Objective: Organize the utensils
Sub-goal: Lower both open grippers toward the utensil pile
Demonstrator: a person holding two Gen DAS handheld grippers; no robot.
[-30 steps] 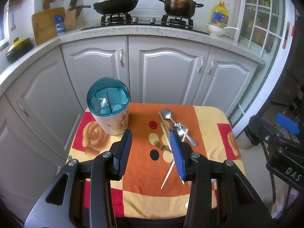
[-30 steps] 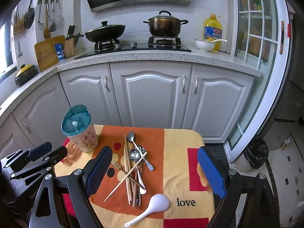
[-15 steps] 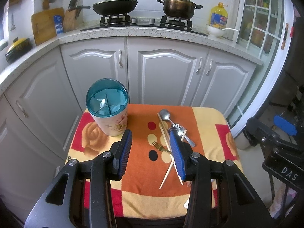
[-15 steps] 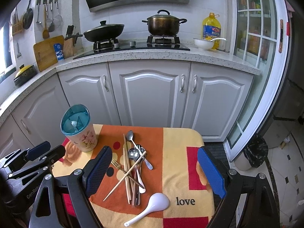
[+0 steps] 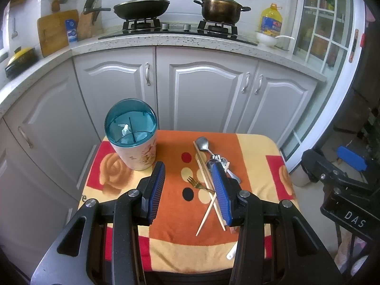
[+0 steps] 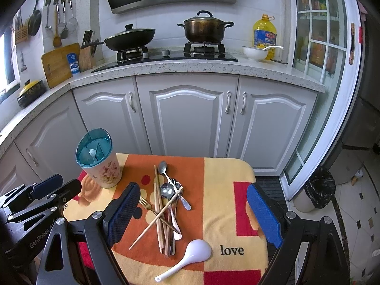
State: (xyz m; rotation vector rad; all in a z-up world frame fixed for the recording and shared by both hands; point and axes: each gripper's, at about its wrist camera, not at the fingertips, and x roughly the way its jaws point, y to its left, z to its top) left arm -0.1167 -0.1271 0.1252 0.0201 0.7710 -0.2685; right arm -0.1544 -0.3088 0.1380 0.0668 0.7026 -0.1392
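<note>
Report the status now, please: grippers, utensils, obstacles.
Left gripper open, empty; right gripper open, empty. Utensil pile loose on cloth, holder upright beside it. Nothing in the way.

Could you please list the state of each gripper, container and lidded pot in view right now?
left gripper: open, empty
right gripper: open wide, empty
utensil holder: upright, holds no utensils
utensil pile: loose on the cloth, crossed
white spoon: lying apart from the pile
wok: lidded
pot: lidded
cabinet doors: shut
</note>
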